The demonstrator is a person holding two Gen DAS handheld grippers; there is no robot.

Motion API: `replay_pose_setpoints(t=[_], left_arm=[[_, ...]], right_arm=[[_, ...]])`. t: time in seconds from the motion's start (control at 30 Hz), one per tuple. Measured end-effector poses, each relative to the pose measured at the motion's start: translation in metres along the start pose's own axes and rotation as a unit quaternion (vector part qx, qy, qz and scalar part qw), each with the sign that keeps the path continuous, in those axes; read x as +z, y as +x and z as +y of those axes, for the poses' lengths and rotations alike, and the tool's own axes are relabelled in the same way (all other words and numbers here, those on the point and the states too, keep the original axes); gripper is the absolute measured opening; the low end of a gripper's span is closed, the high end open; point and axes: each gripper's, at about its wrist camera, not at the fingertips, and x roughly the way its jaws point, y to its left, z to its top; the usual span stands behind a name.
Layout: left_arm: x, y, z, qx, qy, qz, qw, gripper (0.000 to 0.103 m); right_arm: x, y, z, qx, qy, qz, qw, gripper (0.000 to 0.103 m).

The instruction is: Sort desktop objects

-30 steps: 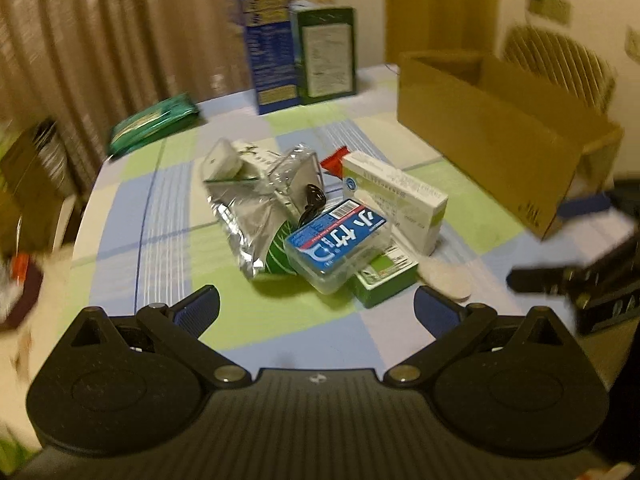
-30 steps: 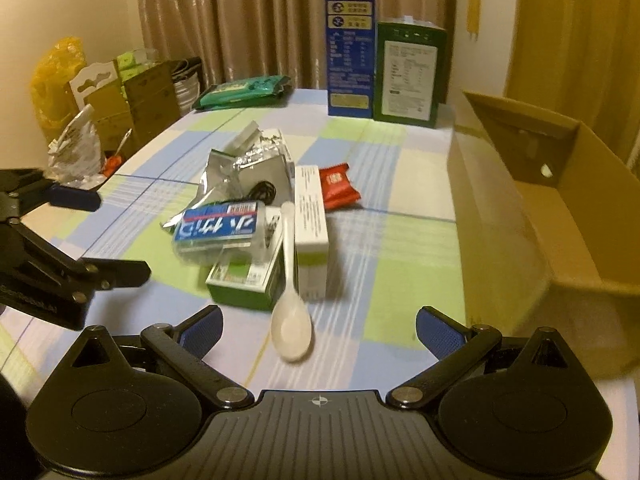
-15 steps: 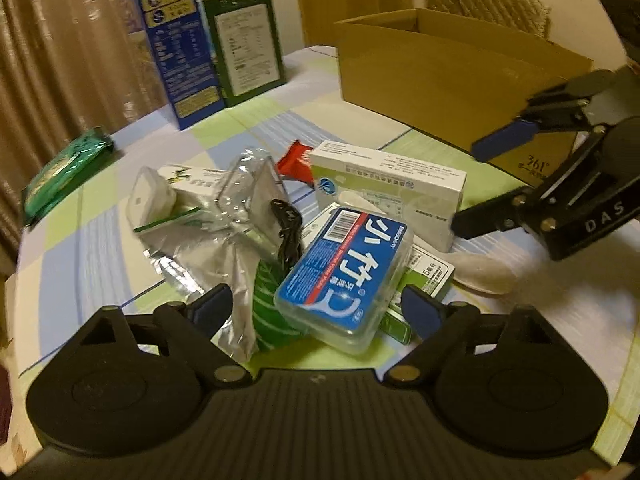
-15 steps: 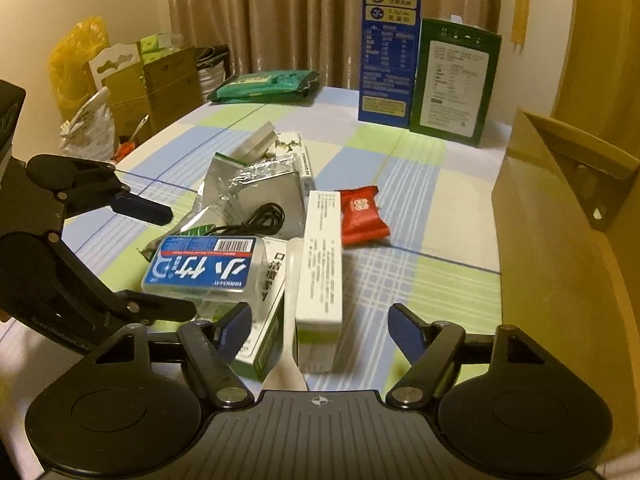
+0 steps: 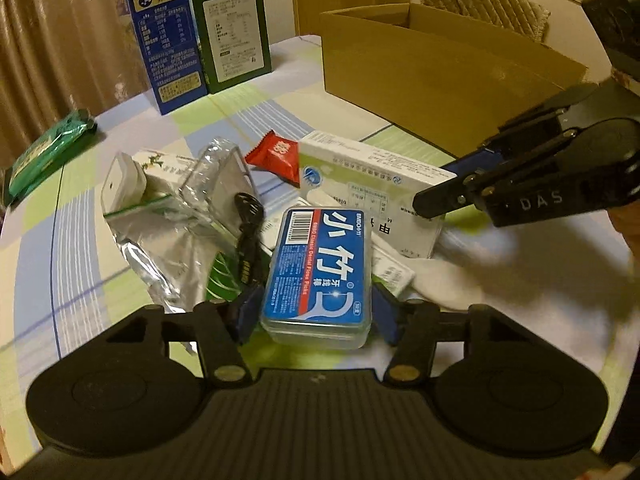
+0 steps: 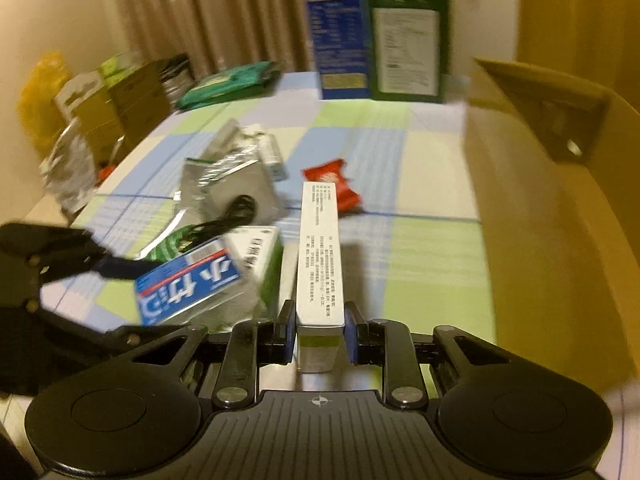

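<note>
On the checked tablecloth [image 5: 80, 264] the clutter lay in one heap, with a green packet [image 5: 44, 156] far off at the left edge and a crumpled silver foil bag [image 5: 160, 248] beside a coiled black cable [image 5: 248, 236]. The left gripper [image 5: 316, 312] had just been closing, and its blue pads sat against the two long sides of the clear floss-pick box [image 5: 320, 272] with the blue label; the box lay flat on top of the pile, its long axis running straight away from the camera along the fingers. Behind it a red snack packet [image 5: 276, 156] rested on the cloth, with a blue carton [image 5: 164, 36] and a dark green carton [image 5: 232, 28] standing upright at the far edge. Further right, the right gripper [image 6: 318, 338] had also just been closing and pinched the near end of the long white medicine box [image 6: 320, 256], which stood on its narrow side and pointed away toward the red packet; the right view was blurred, so full pad contact looked likely rather than certain. An open cardboard box [image 5: 440, 72] stood at the right.
</note>
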Motion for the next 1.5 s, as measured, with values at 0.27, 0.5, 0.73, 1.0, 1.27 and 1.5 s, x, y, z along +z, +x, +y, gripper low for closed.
replay_pose_setpoints(t=[0.27,0.5,0.73,1.0,1.27,1.5], left_arm=[[-0.002,0.0,-0.015,0.031,-0.036,-0.002,0.9989,0.053],[0.0,0.007,-0.016,0.044,-0.053,-0.021,0.9974,0.054],[0.001,0.011,-0.017,0.058,-0.047,-0.034,0.9966,0.064],[0.006,0.016,-0.02,0.058,-0.04,-0.04,0.9967,0.06],[0.003,0.015,-0.021,0.055,-0.045,-0.037,0.9968,0.053],[0.0,0.013,-0.019,0.056,-0.053,-0.04,0.9962,0.053]], right_arm=[[-0.008,-0.006,0.007,-0.08,-0.073,-0.035,0.993,0.068],[-0.003,0.023,0.0,-0.095,-0.086,-0.008,0.992,0.075],[0.007,0.047,-0.005,-0.097,-0.093,0.016,0.991,0.077],[0.009,0.061,-0.004,-0.105,-0.097,0.03,0.989,0.077],[0.009,0.055,-0.003,-0.083,-0.077,0.026,0.993,0.077],[0.01,0.069,-0.003,-0.127,-0.102,0.03,0.986,0.08]])
